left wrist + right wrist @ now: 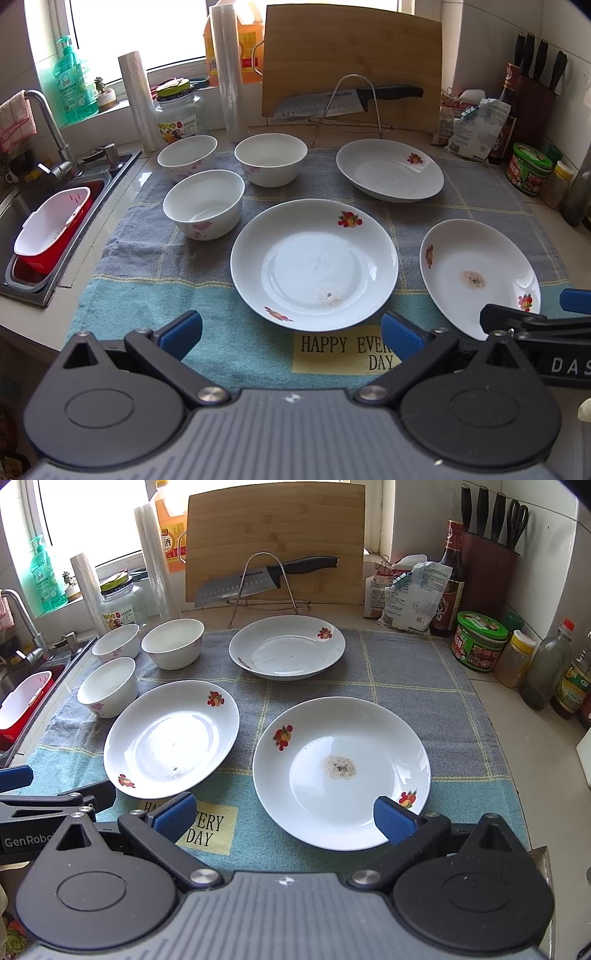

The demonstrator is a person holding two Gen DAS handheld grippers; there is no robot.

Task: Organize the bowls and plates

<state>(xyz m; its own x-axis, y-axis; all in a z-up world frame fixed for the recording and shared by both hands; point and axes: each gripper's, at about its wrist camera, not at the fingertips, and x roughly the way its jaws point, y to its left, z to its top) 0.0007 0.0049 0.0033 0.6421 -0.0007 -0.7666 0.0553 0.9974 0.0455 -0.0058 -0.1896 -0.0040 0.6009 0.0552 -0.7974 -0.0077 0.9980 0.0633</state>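
— Where do we stand with the dishes?

— We judge nothing is sorted yet. Three plates lie singly on the towel (406, 672) covering the surface: the near plate (341, 771) under our right tongs (282, 818), the middle plate (314, 264) ahead of our left tongs (291, 334), and the far plate (287, 647) near the knife rack (264, 587). None touches another.

— And the bowls?

— Three bowls (204, 203) cluster at the sink side, close together but each upright alone, none nested.

— Are we holding anything?

— No. Both tongs gape wide and empty above the towel's near edge. All the stacking of plates and nesting of bowls is left for us.
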